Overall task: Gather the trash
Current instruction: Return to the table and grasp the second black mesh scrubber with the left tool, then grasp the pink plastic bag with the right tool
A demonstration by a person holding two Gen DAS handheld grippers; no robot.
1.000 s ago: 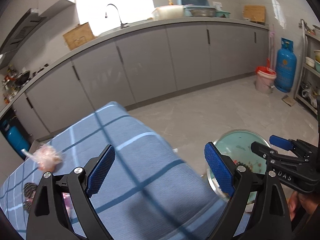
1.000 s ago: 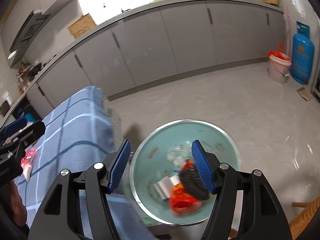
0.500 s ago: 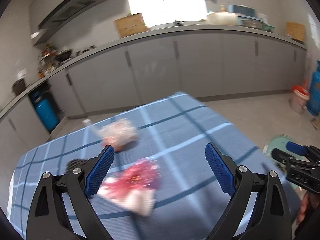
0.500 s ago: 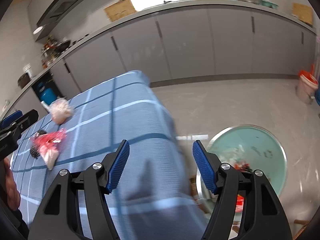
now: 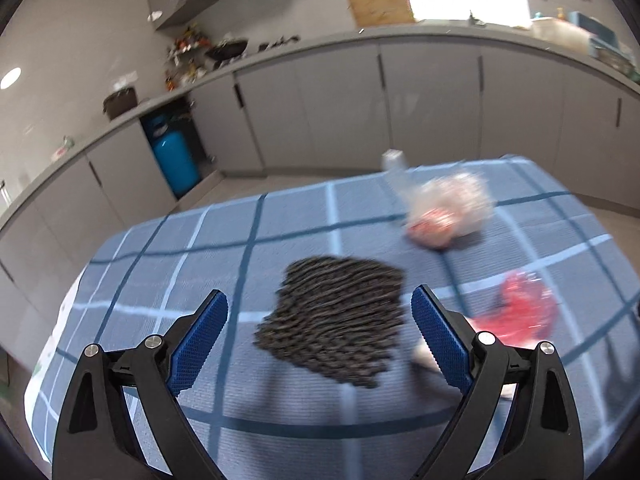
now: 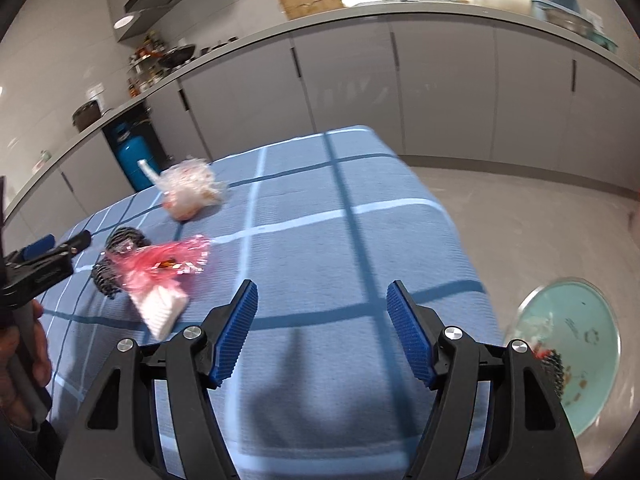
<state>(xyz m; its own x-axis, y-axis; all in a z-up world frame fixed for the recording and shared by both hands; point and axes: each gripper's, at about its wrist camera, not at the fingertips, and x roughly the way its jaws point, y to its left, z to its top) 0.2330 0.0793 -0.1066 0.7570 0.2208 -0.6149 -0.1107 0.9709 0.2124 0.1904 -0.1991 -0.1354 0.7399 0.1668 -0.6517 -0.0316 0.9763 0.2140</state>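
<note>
- We find no writing sharp enough to read anywhere.
- Our blue checked tablecloth [image 6: 320, 240] bears the trash.
- The teal bin [image 6: 576, 344] on the floor holds scraps, black mesh and red bits.
- Left gripper [image 5: 320, 332] hangs spread wide, empty, over the black mesh pad [image 5: 336, 320].
- Right gripper [image 6: 322, 330] is parted, empty.
- The clear bag [image 6: 190, 192] and the red wrapper [image 6: 160, 268] lie near the pad.

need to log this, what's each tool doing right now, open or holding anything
Left tool: open, empty, above the dark scrubber.
Right tool: open, empty, over the blue tablecloth.
</note>
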